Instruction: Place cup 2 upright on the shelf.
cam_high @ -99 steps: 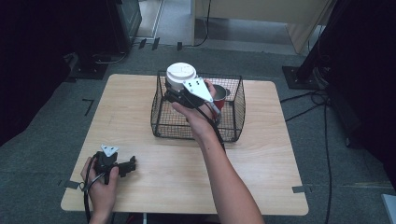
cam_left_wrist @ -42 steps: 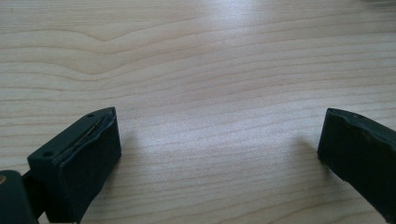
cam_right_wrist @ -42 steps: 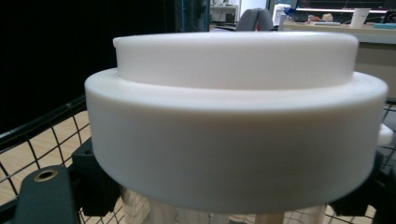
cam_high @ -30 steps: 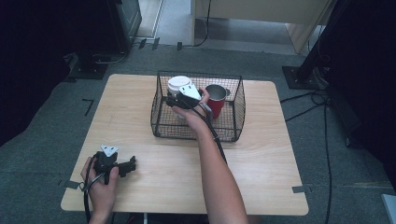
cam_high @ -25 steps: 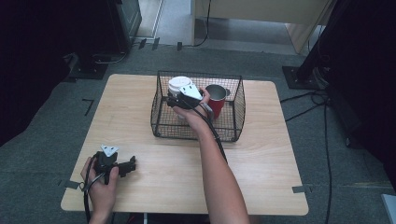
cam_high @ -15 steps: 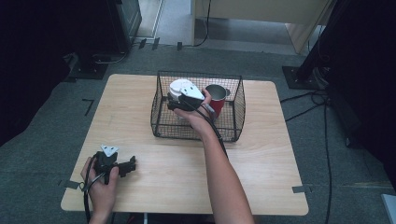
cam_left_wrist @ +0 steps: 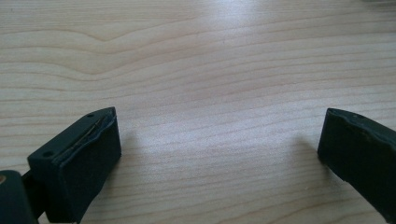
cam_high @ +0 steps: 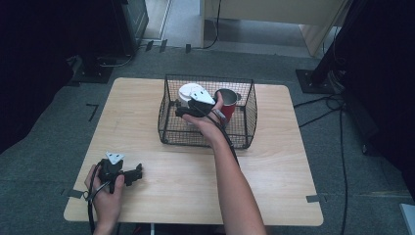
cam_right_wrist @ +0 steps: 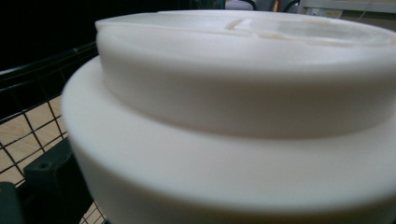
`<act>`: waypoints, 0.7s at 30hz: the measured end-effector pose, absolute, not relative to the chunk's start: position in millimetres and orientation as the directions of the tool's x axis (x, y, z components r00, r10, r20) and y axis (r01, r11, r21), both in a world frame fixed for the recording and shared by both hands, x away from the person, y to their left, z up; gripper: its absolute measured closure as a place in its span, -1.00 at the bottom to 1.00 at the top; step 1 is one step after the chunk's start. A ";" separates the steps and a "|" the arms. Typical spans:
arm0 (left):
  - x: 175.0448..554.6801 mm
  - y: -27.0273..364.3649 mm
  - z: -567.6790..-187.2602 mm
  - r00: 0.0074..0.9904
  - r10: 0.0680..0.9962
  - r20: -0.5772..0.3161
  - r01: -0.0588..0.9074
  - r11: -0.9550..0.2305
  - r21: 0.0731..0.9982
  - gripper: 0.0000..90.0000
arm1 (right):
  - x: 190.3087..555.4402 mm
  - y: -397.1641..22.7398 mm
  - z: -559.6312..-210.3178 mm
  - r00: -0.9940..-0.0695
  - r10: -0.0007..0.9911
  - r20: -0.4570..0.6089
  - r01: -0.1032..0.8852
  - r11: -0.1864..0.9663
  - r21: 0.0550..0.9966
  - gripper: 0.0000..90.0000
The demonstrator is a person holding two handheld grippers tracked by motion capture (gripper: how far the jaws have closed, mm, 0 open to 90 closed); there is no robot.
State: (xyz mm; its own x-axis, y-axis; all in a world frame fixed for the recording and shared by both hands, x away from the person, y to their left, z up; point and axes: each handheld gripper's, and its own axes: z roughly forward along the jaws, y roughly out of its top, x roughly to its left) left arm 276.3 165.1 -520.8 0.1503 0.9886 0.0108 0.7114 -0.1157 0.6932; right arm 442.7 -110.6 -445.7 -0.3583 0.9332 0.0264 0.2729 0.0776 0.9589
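1. Table (cam_high: 147, 122): pale wood, visible grain, smooth satin top.
2. Basket (cam_high: 169, 117): thin black wire mesh, metal.
3. White cup lid (cam_right_wrist: 233, 116): smooth matt plastic.
4. Red cup (cam_high: 229, 105): glossy, looks like plastic.
5. Left gripper (cam_left_wrist: 219, 154) pads (cam_left_wrist: 91, 158): matt black, rubbery, edges slightly rough.

Red metal cup (cam_high: 228, 100) at the basket's far right; wooden table (cam_high: 284, 161) on grey carpet (cam_high: 44, 142)
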 end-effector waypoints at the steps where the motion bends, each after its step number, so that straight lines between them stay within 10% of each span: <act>1: 276.3 165.0 -520.8 0.150 0.989 0.010 0.711 -0.115 0.693 -1.00 | 442.7 -110.7 -445.5 -0.356 0.934 0.026 0.271 0.076 0.960 -1.00; 21: 276.3 165.1 -520.7 0.151 0.989 0.011 0.711 -0.116 0.693 -1.00 | 438.4 -116.1 -428.9 -0.347 0.937 0.047 0.216 0.032 0.976 -1.00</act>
State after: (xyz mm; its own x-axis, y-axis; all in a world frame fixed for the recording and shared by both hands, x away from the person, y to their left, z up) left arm 276.3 165.1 -520.7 0.1507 0.9885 0.0114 0.7114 -0.1165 0.6930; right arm 438.4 -116.1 -428.9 -0.3472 0.9366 0.0466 0.2161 0.0315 0.9759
